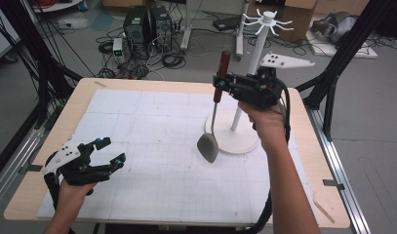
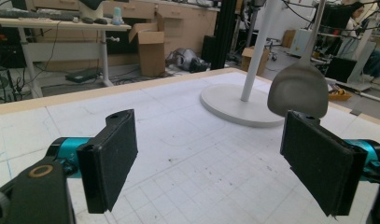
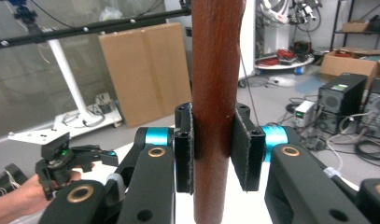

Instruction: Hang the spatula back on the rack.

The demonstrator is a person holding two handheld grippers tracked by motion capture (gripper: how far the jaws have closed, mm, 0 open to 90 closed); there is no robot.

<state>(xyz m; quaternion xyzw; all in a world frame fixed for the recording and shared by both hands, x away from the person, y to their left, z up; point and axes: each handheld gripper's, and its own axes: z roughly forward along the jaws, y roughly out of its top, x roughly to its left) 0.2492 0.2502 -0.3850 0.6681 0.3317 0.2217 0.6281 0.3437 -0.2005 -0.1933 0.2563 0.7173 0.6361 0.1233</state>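
Sitting across most of the scene is the wooden table [image 1: 49, 146] with a white gridded mat [image 1: 152, 165] on top, so that's the biggest thing going on. Toward the far right of the mat there's a white hook stand [image 1: 258, 53], round base flat on the mat, pole going straight up with little hooks fanning out at the top.

The right gripper [image 1: 220, 84] is up in the air just left of that pole, and its jaws are clamped tight on the brown wooden handle of a spatula [image 1: 208, 145]. In the right gripper view you can see the handle squeezed upright between the two black pads. The spatula hangs pretty much straight down, grey blade at the bottom, just over the mat and right at the left edge of the stand's base. Can't tell if the blade actually touches anything.

The left gripper [image 1: 108, 152] is way over at the near left, low over the mat, jaws spread wide with nothing between them. Its own view looks across at the blade and stand.
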